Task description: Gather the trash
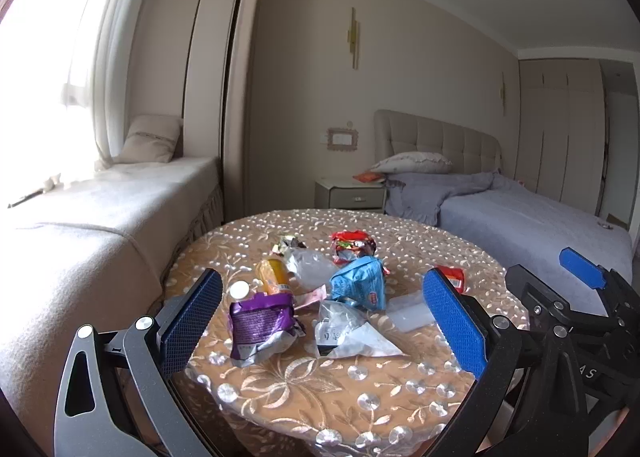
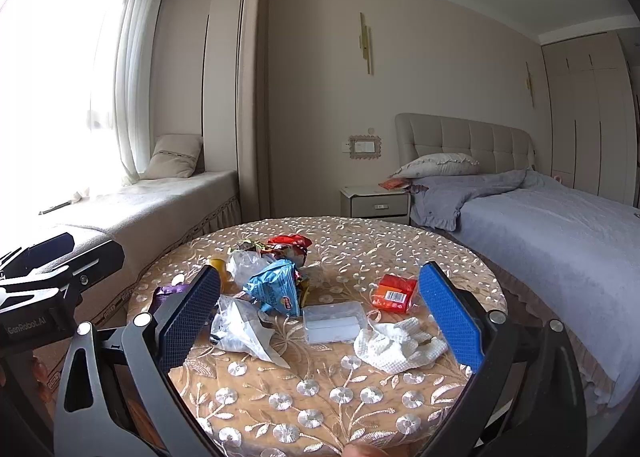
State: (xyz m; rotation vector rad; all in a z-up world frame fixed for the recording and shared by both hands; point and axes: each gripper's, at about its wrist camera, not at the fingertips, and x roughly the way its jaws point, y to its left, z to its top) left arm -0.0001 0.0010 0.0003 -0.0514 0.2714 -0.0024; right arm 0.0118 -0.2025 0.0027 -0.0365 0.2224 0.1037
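Left gripper (image 1: 324, 321) and right gripper (image 2: 320, 317) hover level over trash, jaws released.

Both hand-held grippers (image 1: 320, 313) (image 2: 316, 309) — dk grey linkage arms w/ silver screws, blue textured pads, "GenRobot.AI" marking.

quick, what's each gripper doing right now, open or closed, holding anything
Left gripper: open, holding nothing.
Right gripper: open, holding nothing.

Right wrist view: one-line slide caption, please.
Open right gripper faces a round table littered with wrappers, a clear box and crumpled tissue.
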